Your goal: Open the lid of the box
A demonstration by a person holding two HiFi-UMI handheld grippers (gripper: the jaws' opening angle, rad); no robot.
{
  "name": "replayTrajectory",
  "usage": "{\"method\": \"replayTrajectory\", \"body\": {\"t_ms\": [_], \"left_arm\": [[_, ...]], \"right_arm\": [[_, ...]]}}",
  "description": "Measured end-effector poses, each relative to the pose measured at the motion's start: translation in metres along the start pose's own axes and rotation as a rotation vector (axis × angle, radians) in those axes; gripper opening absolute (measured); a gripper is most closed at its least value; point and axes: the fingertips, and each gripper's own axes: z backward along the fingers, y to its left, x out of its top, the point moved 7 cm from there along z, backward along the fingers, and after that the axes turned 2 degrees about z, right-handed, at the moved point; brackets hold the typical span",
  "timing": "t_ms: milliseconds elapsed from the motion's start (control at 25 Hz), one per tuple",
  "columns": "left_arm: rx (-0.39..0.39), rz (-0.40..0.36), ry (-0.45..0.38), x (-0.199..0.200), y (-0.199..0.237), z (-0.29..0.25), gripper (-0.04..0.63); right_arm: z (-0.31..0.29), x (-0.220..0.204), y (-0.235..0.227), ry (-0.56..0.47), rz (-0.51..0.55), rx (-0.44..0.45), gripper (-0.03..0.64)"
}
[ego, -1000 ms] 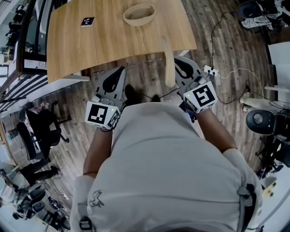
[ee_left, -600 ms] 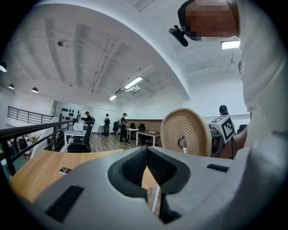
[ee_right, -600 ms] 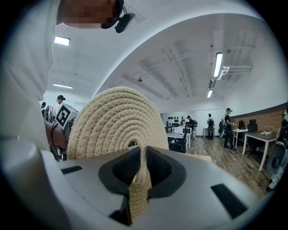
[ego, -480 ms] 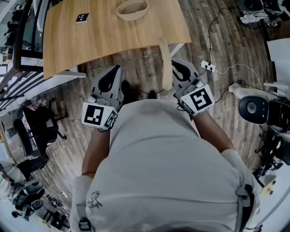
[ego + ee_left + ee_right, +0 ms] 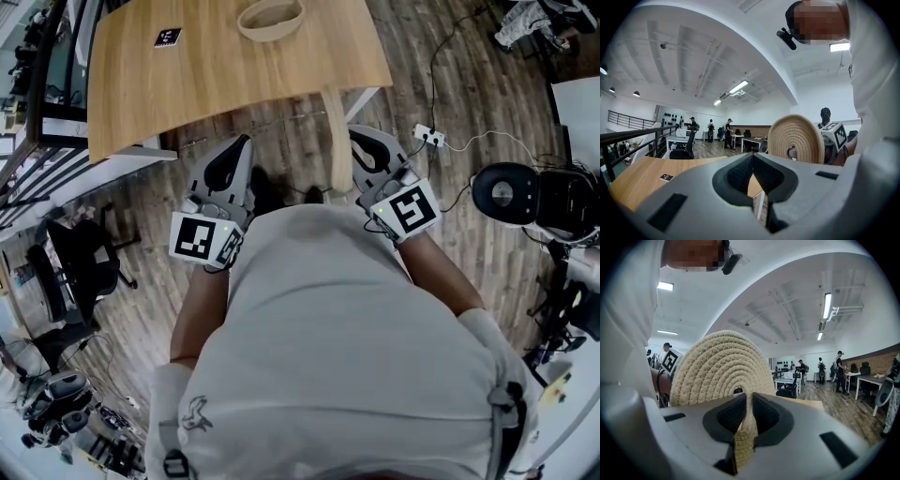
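The box is a round woven basket (image 5: 270,19) standing open on the wooden table (image 5: 225,75), far from both grippers. Its lid (image 5: 335,141), a flat coiled-rope disc, is held on edge out over the floor, in front of the person's body. My right gripper (image 5: 361,142) is shut on the lid's rim; in the right gripper view the lid (image 5: 717,366) rises from between the right gripper's (image 5: 747,413) pads. My left gripper (image 5: 242,148) is shut and empty, a little to the left of the lid. In the left gripper view its jaws (image 5: 753,161) meet, with the lid (image 5: 797,138) beyond.
A black marker tag (image 5: 168,37) lies on the table. On the wooden floor are a power strip with cables (image 5: 431,139), a black round device (image 5: 511,192) at the right and office chairs (image 5: 80,272) at the left. People stand at distant desks (image 5: 726,133).
Both grippers and the lid have drawn back a little from the table's near edge; the basket has shifted up and left in the head view. Both grips are unchanged.
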Motion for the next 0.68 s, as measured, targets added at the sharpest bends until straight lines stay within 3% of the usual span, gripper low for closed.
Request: {"method": "replayTrajectory", "body": {"t_ms": [680], "left_arm": [[-0.007, 0.013, 0.006, -0.0027, 0.0008, -0.0025, 0.006]], "right_arm": [[-0.0013, 0.0003, -0.0004, 0.005, 0.003, 0.001, 0.044]]}}
